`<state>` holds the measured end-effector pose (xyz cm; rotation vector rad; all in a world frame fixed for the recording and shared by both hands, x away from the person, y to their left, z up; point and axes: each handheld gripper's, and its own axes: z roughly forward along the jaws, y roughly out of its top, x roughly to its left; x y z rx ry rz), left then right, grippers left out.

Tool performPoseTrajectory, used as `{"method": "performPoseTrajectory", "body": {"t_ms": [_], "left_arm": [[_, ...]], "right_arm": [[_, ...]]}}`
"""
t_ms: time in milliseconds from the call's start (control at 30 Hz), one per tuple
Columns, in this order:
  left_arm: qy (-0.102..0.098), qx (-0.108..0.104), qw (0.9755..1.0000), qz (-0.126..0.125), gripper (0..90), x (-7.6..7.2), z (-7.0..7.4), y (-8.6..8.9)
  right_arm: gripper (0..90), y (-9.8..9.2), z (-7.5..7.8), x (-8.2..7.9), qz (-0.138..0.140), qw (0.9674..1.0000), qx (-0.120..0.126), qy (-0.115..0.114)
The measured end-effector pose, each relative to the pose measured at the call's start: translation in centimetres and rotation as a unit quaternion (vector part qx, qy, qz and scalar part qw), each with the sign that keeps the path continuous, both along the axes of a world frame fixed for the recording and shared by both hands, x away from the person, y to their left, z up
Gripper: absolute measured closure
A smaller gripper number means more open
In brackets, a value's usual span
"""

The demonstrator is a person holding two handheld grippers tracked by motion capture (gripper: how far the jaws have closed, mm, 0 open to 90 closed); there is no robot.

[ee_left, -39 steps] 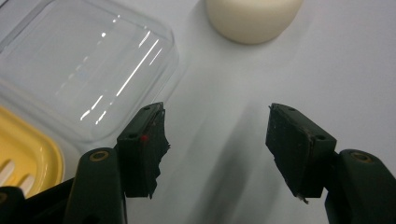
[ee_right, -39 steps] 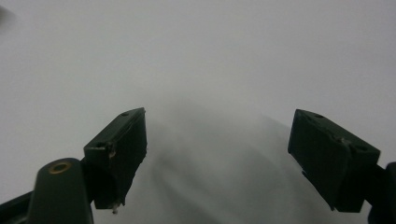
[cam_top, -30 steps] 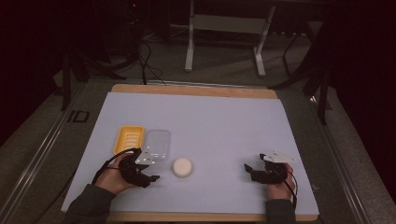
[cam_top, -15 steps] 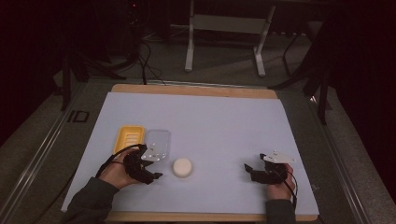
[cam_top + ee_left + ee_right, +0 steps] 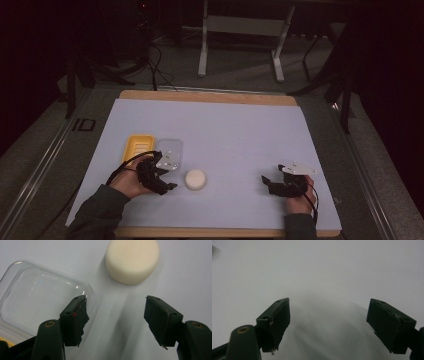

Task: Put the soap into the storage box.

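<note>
My left gripper point(image 5: 167, 179) lies low over the pale mat, held in a hand at the front left. Its jaws have just been opening and now stand apart with nothing between them point(image 5: 115, 301). A clear plastic container point(image 5: 42, 297) sits just beyond its left jaw, whose tip overlaps the container's rim. Ahead of the jaws lies a round cream puck point(image 5: 132, 260), also seen on the mat point(image 5: 195, 179) to the right of that gripper. My right gripper point(image 5: 266, 184) rests at the front right, open over bare mat point(image 5: 328, 302).
A yellow tray point(image 5: 137, 147) lies next to the clear container point(image 5: 171, 149) on its left. The pale mat point(image 5: 230, 130) covers a wooden board. Metal stand legs and cables stand on the dark floor beyond the table's far edge.
The left gripper's jaws have come apart and the left hand has shifted slightly. The right hand and gripper have kept still.
</note>
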<state>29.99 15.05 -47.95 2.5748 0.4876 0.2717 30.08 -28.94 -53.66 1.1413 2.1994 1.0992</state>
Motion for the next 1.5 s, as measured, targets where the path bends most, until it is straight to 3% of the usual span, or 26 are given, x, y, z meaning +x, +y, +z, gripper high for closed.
{"method": "performPoseTrajectory", "body": {"t_ms": [900, 1500], "left_arm": [[0.012, 0.023, 0.9989, -0.040, 26.5, 0.9, 1.0, -2.0], [0.020, 0.031, 0.9976, -0.058, 17.9, 1.4, 0.7, -3.6]], "right_arm": [[18.8, 0.0, 0.0, 0.0, 0.000, 1.0000, 0.000, -0.001], [18.8, 0.0, 0.0, 0.0, 0.001, 1.0000, 0.000, -0.001]]}}
